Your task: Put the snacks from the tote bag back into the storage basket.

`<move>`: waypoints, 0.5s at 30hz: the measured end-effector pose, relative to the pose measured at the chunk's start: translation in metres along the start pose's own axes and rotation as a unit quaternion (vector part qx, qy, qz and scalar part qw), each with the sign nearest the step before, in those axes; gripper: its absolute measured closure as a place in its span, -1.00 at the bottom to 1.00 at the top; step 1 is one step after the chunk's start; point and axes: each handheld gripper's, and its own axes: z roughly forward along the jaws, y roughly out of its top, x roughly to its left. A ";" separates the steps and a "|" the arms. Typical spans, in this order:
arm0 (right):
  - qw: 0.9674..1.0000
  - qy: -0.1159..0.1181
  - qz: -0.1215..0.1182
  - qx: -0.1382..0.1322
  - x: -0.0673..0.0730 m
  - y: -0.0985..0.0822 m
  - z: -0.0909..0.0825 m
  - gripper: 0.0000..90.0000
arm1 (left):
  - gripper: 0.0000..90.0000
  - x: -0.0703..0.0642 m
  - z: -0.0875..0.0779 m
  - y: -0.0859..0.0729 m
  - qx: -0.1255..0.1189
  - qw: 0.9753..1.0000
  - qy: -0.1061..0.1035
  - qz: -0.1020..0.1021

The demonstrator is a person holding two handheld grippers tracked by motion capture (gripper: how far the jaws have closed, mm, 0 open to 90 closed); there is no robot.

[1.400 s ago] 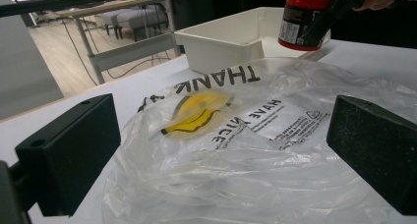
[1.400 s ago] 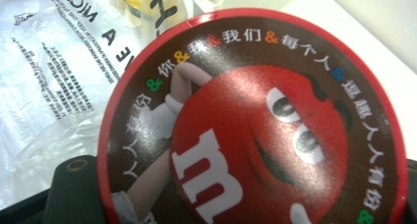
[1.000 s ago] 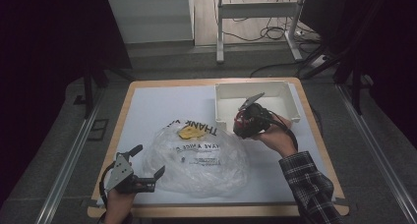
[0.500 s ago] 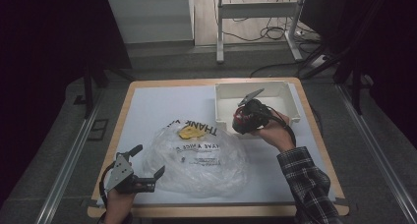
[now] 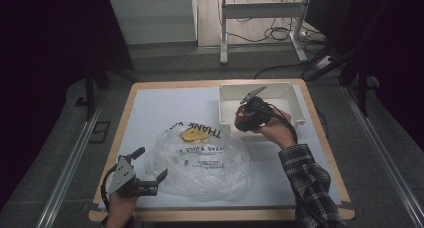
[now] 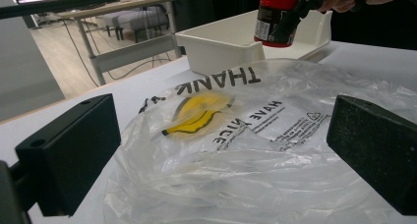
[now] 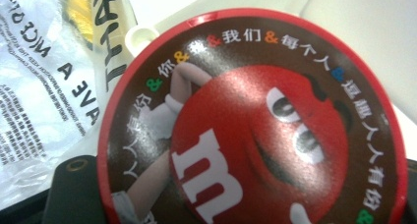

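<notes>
Against the frame from a second ago, I see little change: my right gripper (image 5: 248, 114) sits a touch lower and nearer the front wall of the white bin (image 5: 295, 103), and the sleeve below it has shifted slightly. My left gripper (image 5: 150, 169) has kept its place at the near left of the table (image 5: 150, 103), and the plastic bag (image 5: 200, 158) lies as it did.

The right gripper is clenched on a red-lidded candy tub (image 6: 273, 18). In the left gripper view the tub hangs upright in the air over the near corner of the bin, dark label around its body, red band at its foot, with a black jaw crossing its side. In the right gripper view its lid (image 7: 255, 121) faces the camera: the red M&M's character with a white "m" on its chest, ringed by small Chinese characters broken up with coloured ampersands; I can make out 我们 and 每个人 along the top.

The left gripper is released, jaws wide apart with nothing pressed between them, held just beside the bag's near left edge.

The bag is clear, crumpled and spread on the white tabletop between the two grippers. Its print reads "THANK" in big black letters, then "HAVE A NICE", beside a yellow smiley face (image 6: 199, 113). Finer lines below are too small to read.
</notes>
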 end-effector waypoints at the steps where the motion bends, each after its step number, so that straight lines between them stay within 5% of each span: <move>1: 1.000 -0.001 -0.001 0.000 -0.001 0.001 0.001 -0.43 | -1.00 0.000 0.000 0.000 0.000 1.000 0.000 0.000; 15: 1.000 -0.006 -0.017 0.005 -0.012 0.008 0.015 -0.43 | -1.00 0.000 0.000 0.000 0.000 1.000 0.000 -0.001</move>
